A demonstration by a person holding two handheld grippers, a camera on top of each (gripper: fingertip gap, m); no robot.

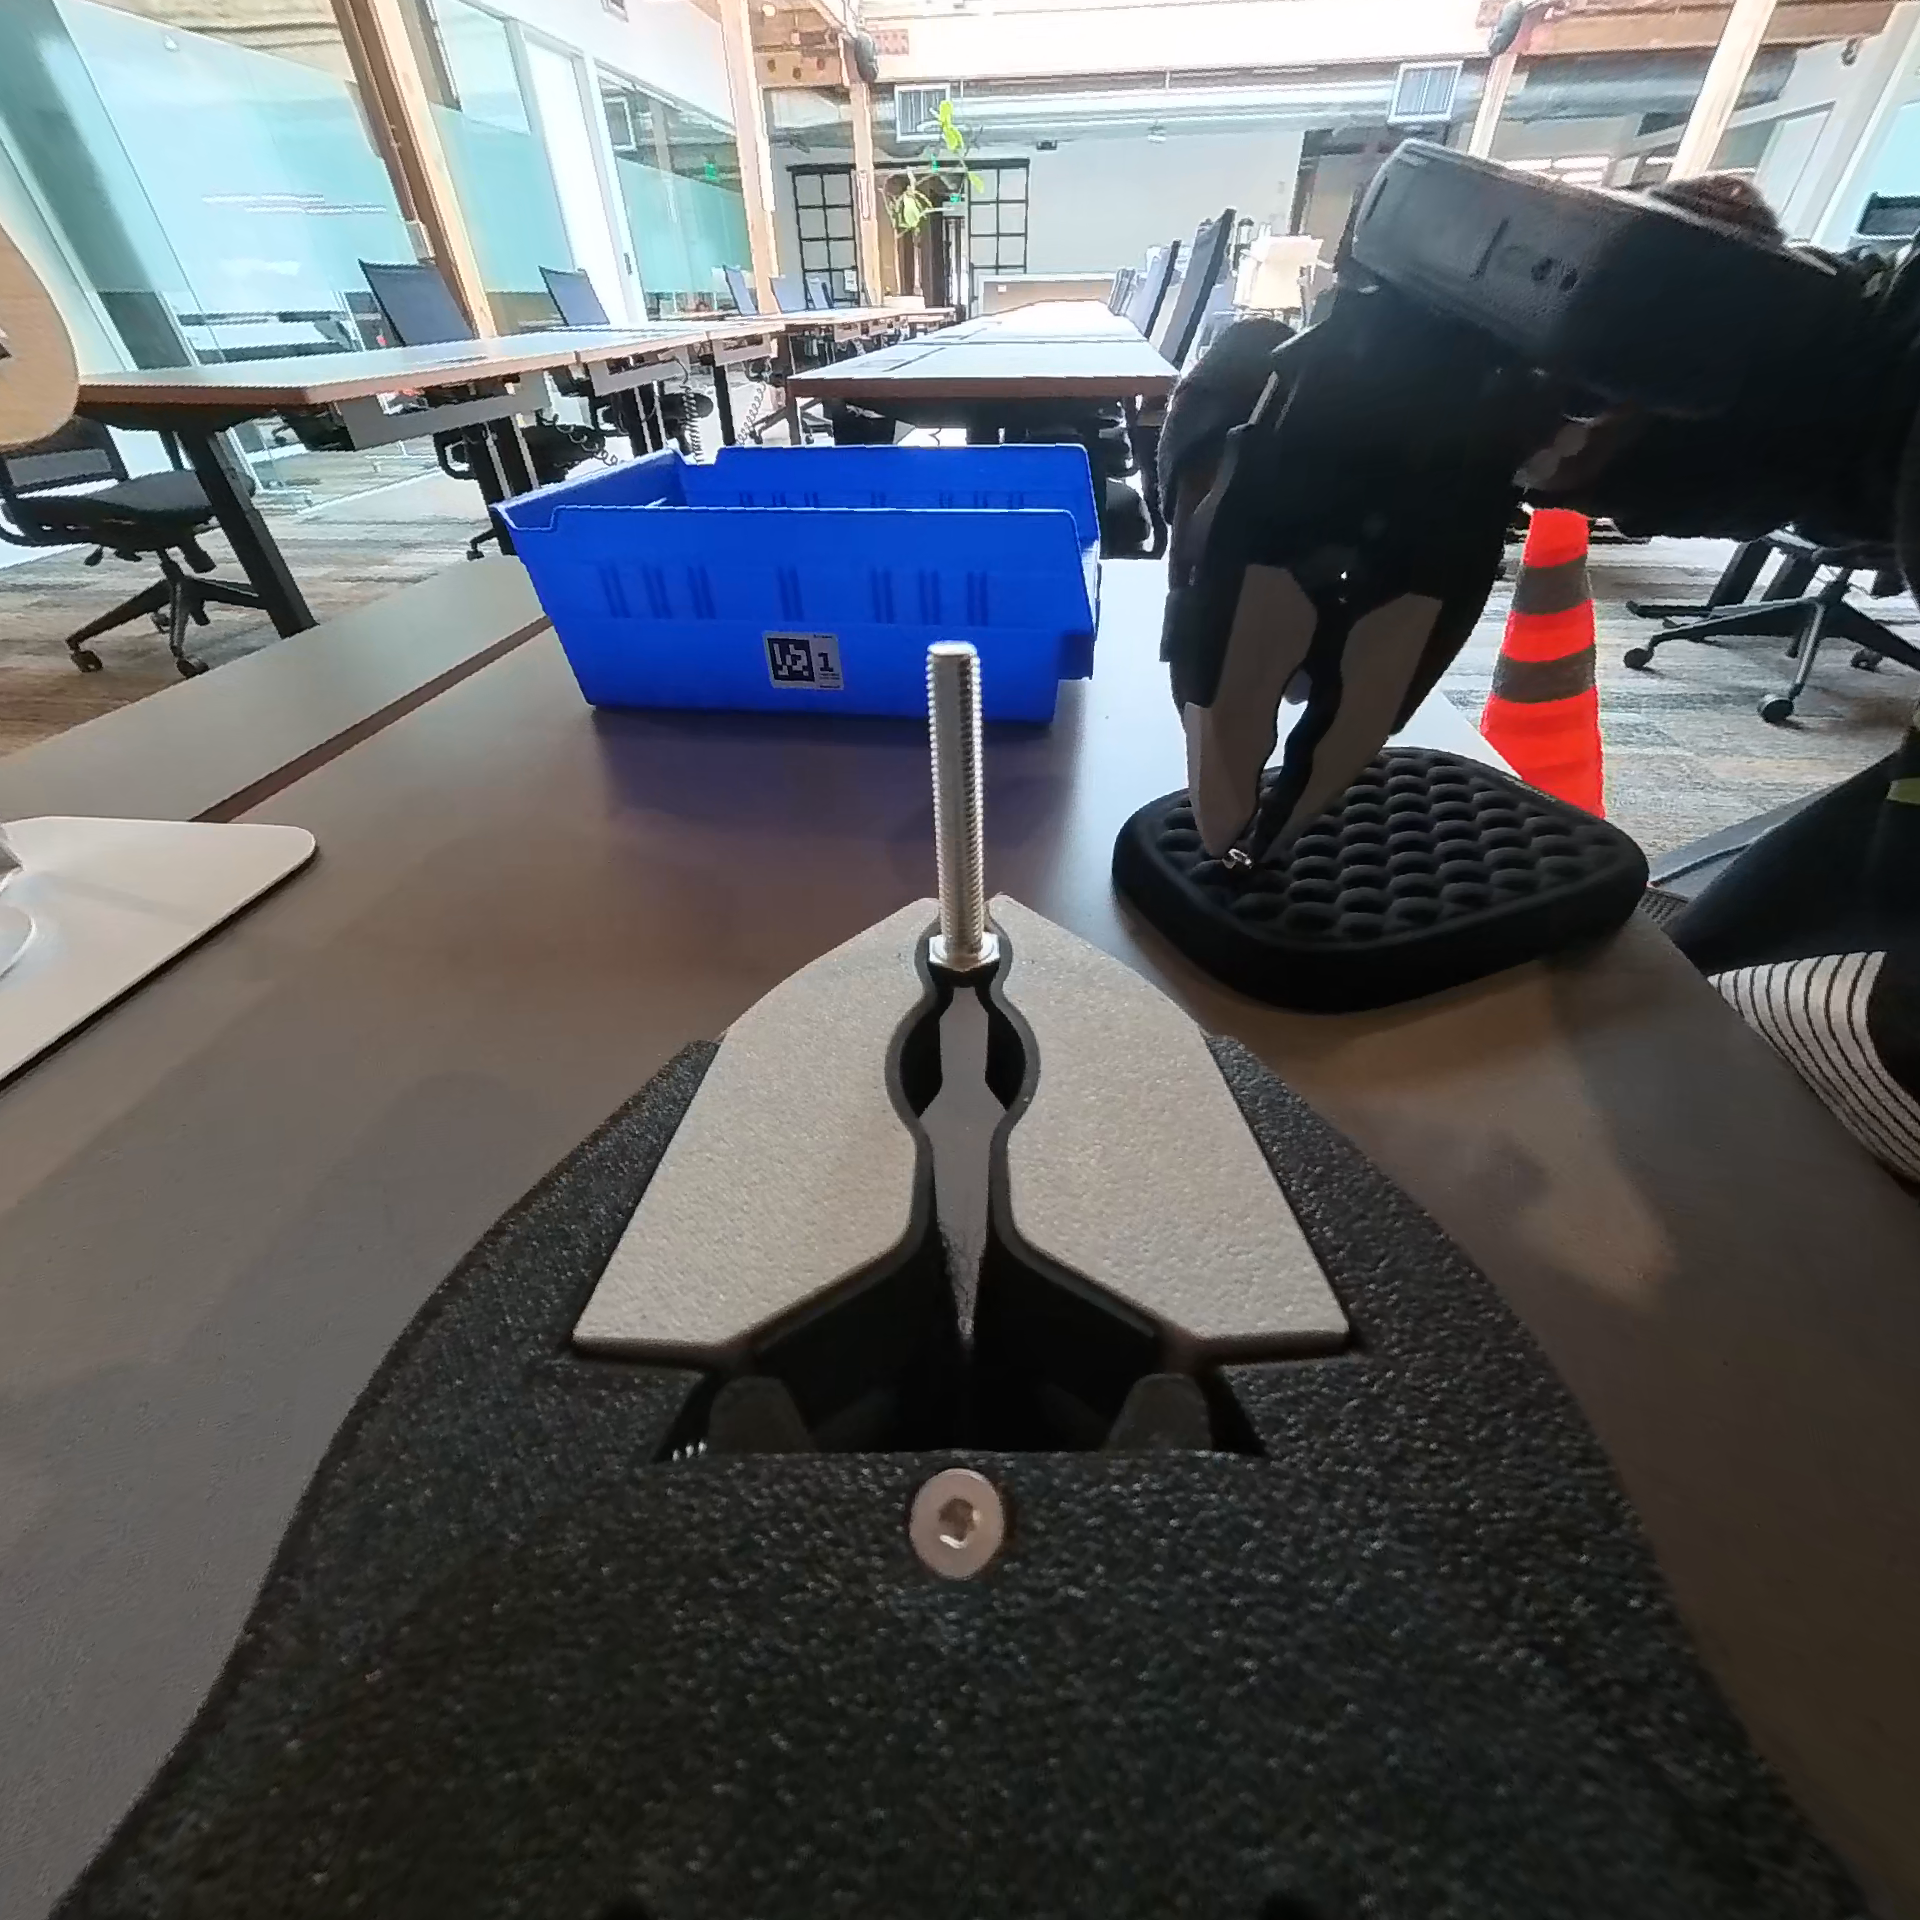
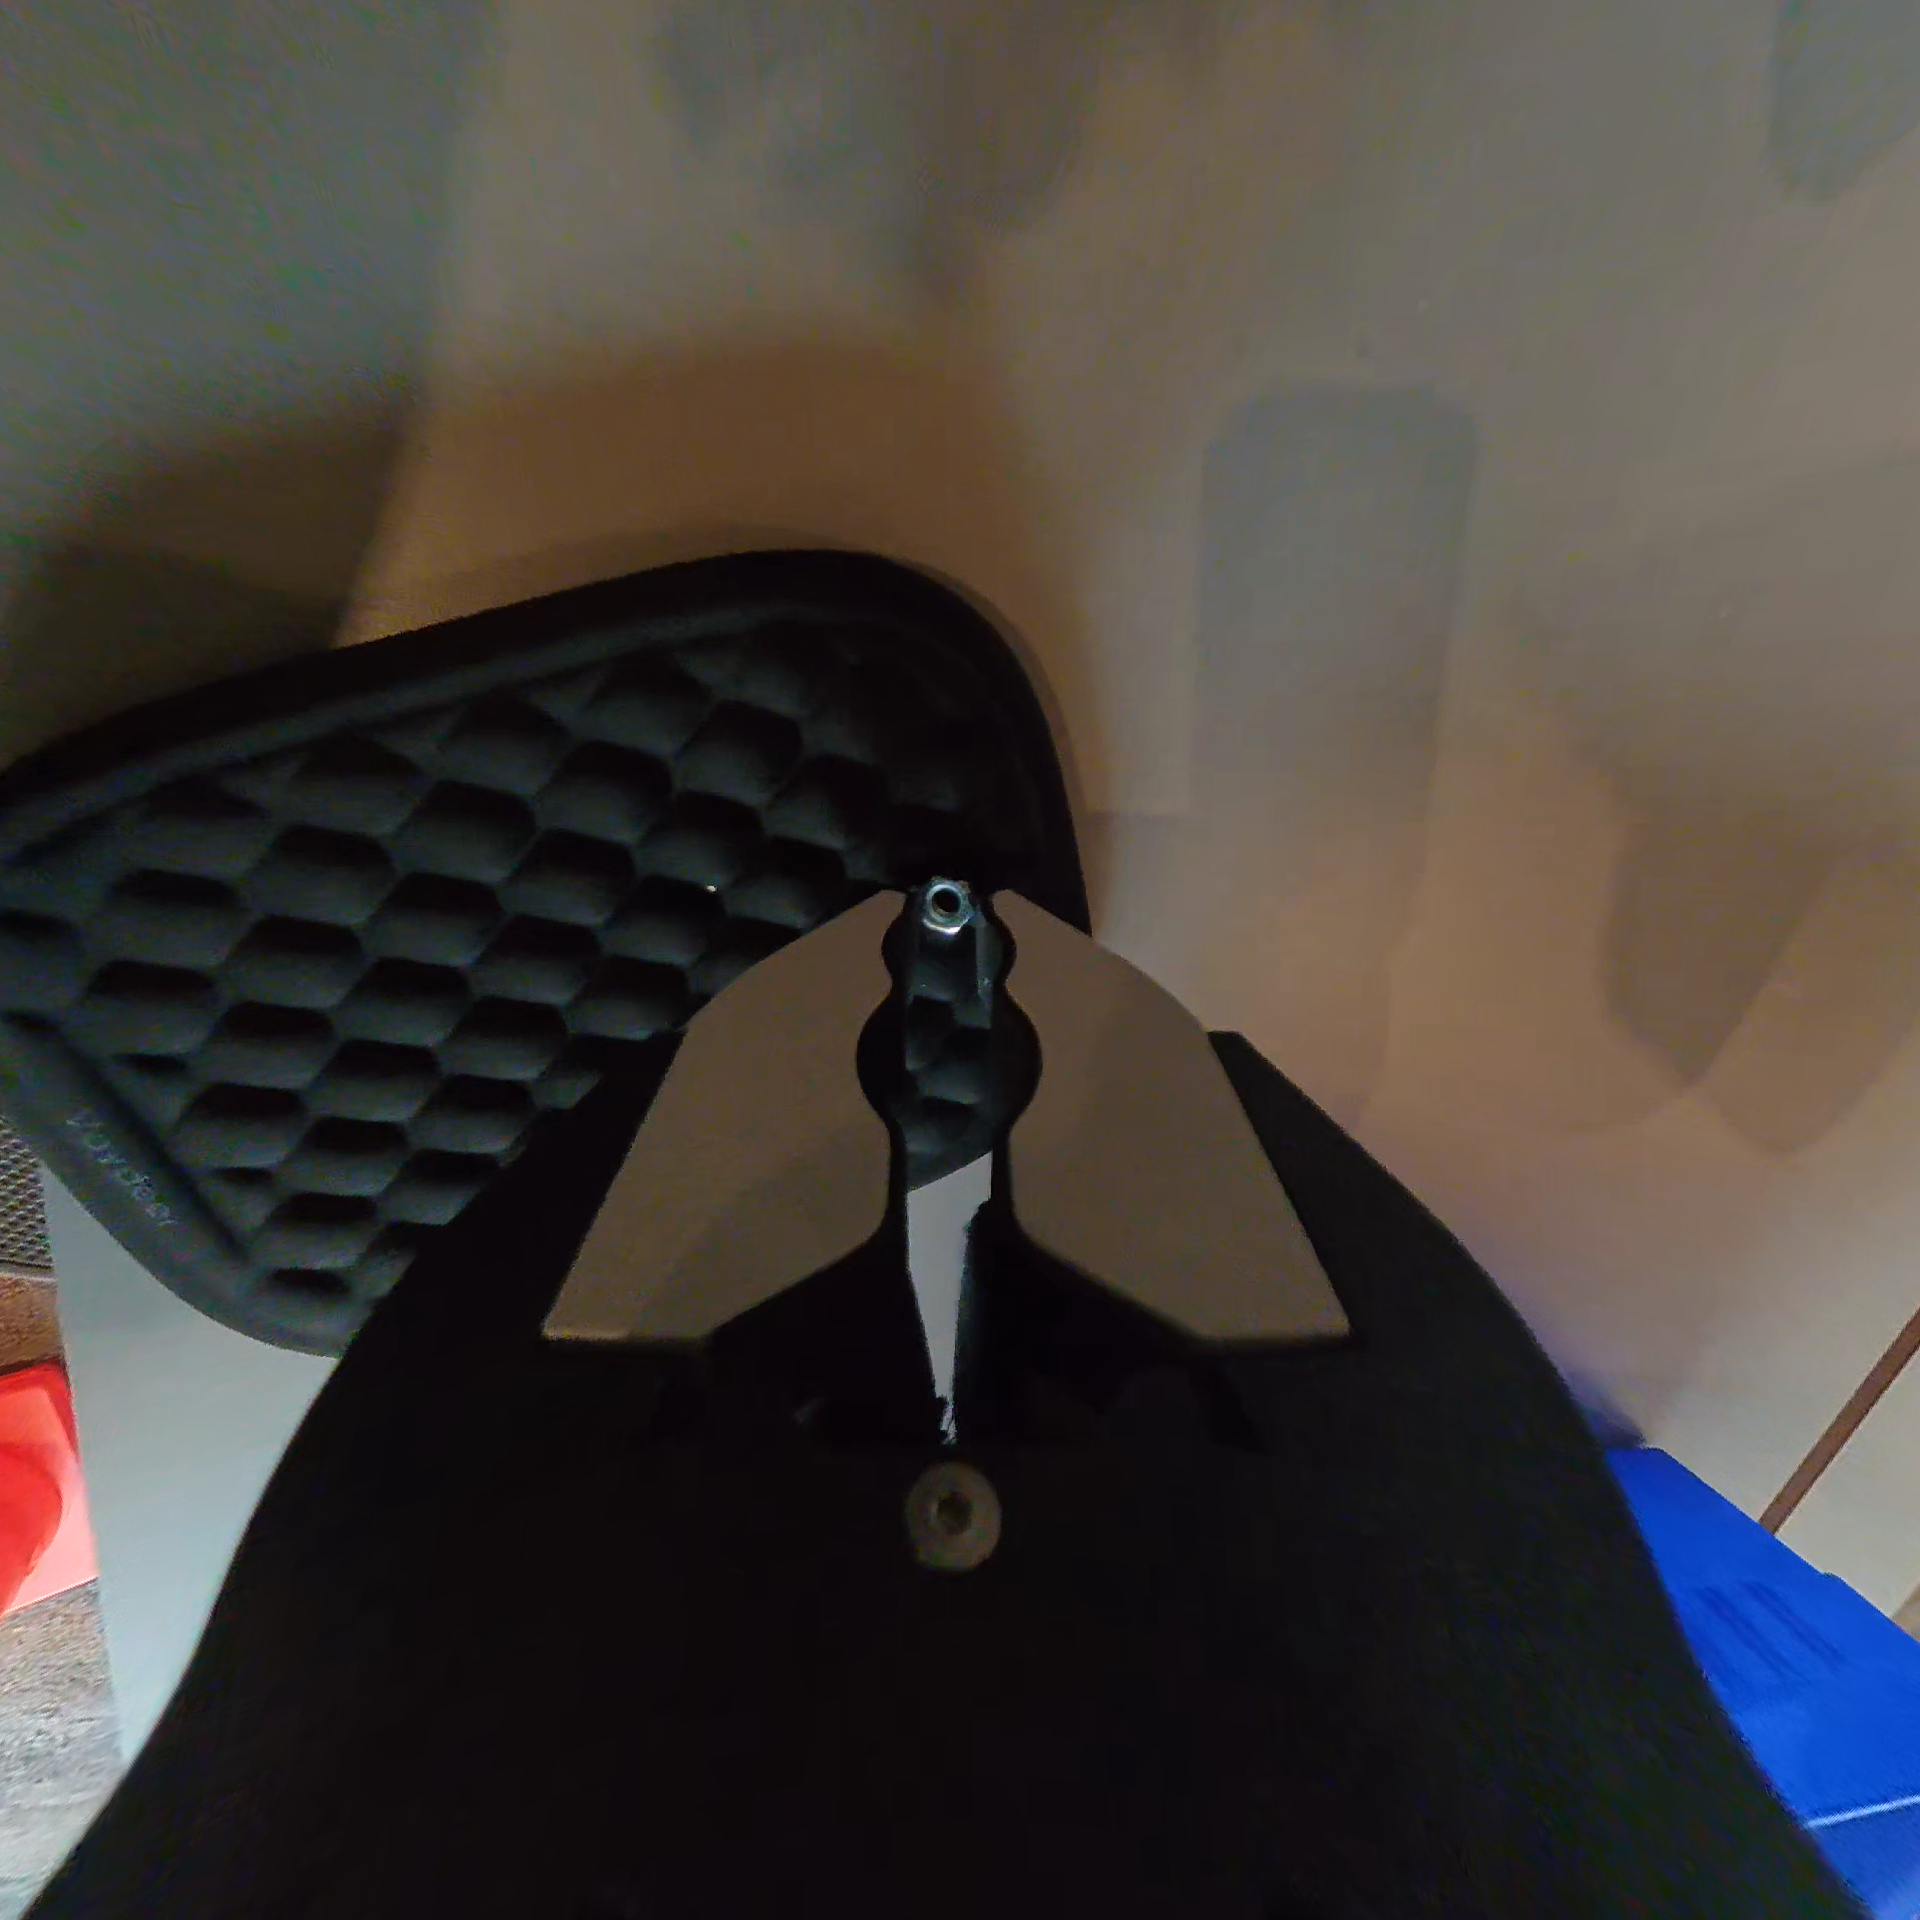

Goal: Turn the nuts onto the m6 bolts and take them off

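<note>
Left wrist view, blue bin (image 1: 810,592) contents hidden, honeycomb tray (image 1: 1455,883) holding nut (image 1: 1236,858)

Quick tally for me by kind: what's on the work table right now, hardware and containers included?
Bolts: 1, upright in the left tool, silver bolt
Nuts: 1, small silver nut at the right tool tips, over the mat
Honeycomb mats: 1, black mat
Bins: 1, blue bin
Total: 4
</note>
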